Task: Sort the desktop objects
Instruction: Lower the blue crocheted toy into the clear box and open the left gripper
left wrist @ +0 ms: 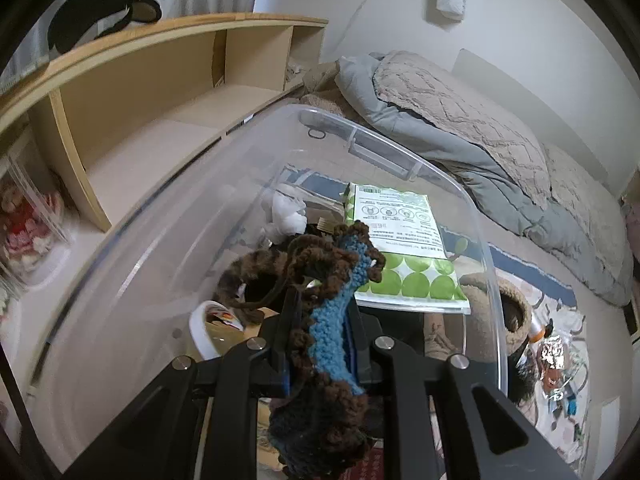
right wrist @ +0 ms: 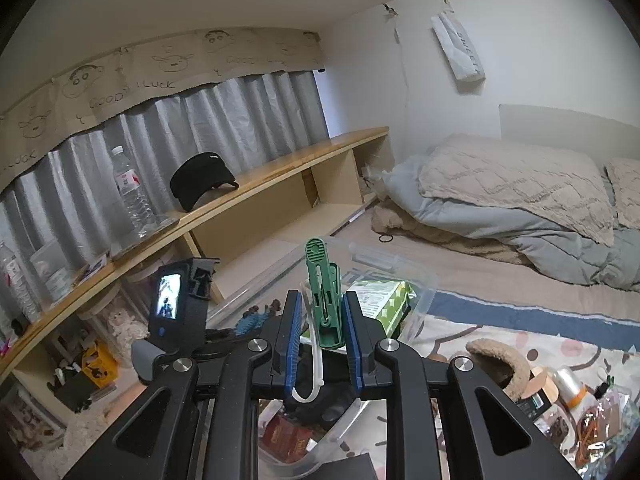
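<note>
A blue and brown crocheted piece (left wrist: 334, 336) is clamped in my left gripper (left wrist: 325, 308), which is shut on it and tilted down over a clear plastic bin (left wrist: 400, 152). The bin holds a green-dotted package (left wrist: 408, 276), a white plush (left wrist: 286, 212) and a white bowl (left wrist: 204, 332). In the right wrist view my right gripper (right wrist: 323, 300) is shut on a green clip (right wrist: 320, 268), which stands upright with a white loop hanging below it. The same bin (right wrist: 388, 264) lies just beyond it. The left gripper's camera body (right wrist: 176, 304) is at the left, above the bin.
A long wooden shelf (right wrist: 280, 184) runs along the curtain with a black visor (right wrist: 202, 184) and a water bottle (right wrist: 132, 196) on top. Bedding (right wrist: 520, 200) lies at the right. A fuzzy slipper (right wrist: 500, 364) and packets (right wrist: 580, 412) lie on the rug beside the bin.
</note>
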Motion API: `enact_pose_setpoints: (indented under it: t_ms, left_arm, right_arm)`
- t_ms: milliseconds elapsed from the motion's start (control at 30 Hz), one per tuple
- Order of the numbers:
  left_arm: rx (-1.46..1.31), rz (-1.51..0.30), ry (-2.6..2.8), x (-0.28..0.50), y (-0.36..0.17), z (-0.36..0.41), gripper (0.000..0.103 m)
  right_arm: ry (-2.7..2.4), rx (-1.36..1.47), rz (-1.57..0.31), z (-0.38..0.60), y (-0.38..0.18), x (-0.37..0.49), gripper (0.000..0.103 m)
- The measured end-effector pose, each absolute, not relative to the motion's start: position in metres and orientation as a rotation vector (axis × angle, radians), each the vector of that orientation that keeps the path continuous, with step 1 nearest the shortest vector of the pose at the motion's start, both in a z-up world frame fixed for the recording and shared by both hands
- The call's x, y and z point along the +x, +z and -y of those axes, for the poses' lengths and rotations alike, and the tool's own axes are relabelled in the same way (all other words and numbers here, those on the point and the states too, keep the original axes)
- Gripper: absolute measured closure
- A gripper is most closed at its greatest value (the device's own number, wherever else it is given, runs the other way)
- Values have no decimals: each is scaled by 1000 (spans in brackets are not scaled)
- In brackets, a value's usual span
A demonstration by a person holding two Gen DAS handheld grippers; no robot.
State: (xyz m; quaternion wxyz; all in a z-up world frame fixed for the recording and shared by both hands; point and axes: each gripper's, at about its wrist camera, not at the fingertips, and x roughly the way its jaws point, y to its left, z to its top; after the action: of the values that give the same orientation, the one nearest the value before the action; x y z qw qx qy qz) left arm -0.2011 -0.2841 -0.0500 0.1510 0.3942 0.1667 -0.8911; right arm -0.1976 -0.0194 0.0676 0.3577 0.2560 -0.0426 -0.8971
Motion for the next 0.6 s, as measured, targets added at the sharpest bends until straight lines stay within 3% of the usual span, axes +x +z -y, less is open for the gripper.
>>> enact_pose_setpoints:
  t_ms: [133,233,267,300,367,600]
  left_arm:
    - [1120,-558,-2555,-202,-49,290,83]
    - [1134,-634,-2532,-202,-54,297,77]
    - [1127,-671,-2531,-202,-54,300,63]
    - [1110,-701,-2538,-200,-53,303,41]
    - [1052,-735,-2550,-194,-48,307,23]
    - [967,-676,-2565,-178,-34,308,23]
  right_arm:
    - [-2319,667,118,17,66,-199,82]
    - [-2317,678,128,17,64,-202,82]
    - [-2313,682,128,18,62,-202,82]
    - [-2311,686,128,18,61,-202,82]
    - [-2306,692,120,21,59,-202,82]
    - [-2272,742,117,34,44,-207,82]
